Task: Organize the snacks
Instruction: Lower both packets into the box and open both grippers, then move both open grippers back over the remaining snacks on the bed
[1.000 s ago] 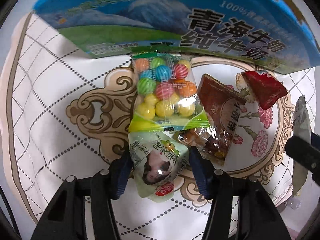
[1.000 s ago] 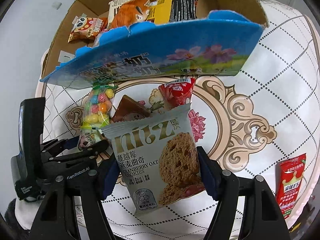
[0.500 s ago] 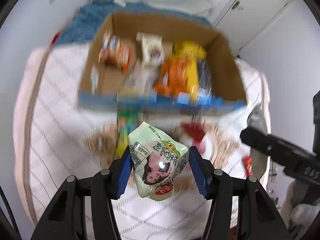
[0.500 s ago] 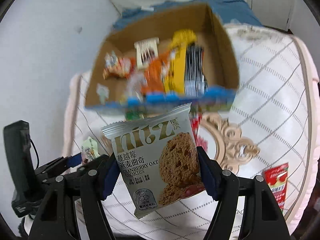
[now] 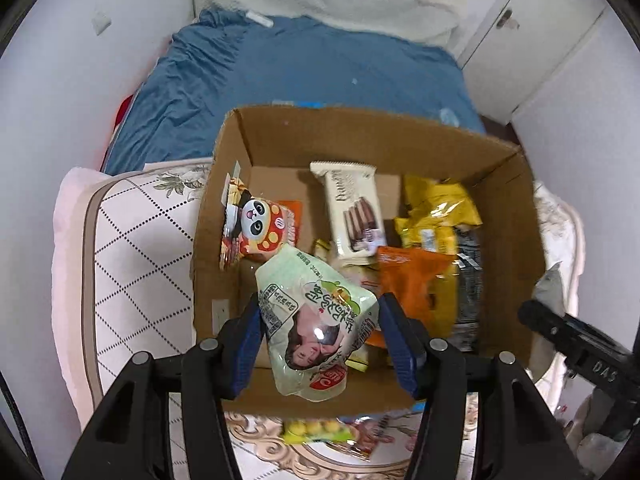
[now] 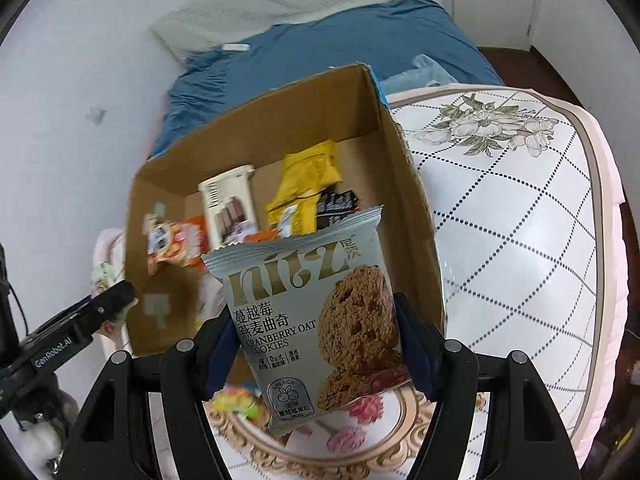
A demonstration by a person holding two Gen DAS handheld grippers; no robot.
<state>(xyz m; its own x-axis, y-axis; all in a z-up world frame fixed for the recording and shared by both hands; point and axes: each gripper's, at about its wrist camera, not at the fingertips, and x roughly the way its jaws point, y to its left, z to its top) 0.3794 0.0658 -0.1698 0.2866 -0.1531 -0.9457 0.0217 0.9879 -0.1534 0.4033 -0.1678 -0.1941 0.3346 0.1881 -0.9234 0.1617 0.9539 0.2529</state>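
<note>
At centre frame above the cardboard box [image 5: 520,216], clamped by side edges: green pouch [image 5: 316,320] in left gripper [image 5: 320,332], cookie packet [image 6: 316,320] in right gripper [image 6: 316,344]; both probably light, crinkly, slippery, crushable.

matt cardboard box [image 5: 516,216], glossy plastic cookie packet [image 6: 316,320].

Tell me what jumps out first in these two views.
Each hand-held gripper holds a snack above the open cardboard box: the left hand-held gripper clamps a pale green packet, the right hand-held gripper a silver cranberry oat cookie pack. Inside the box lie a panda-print bag and yellow packets.
</note>
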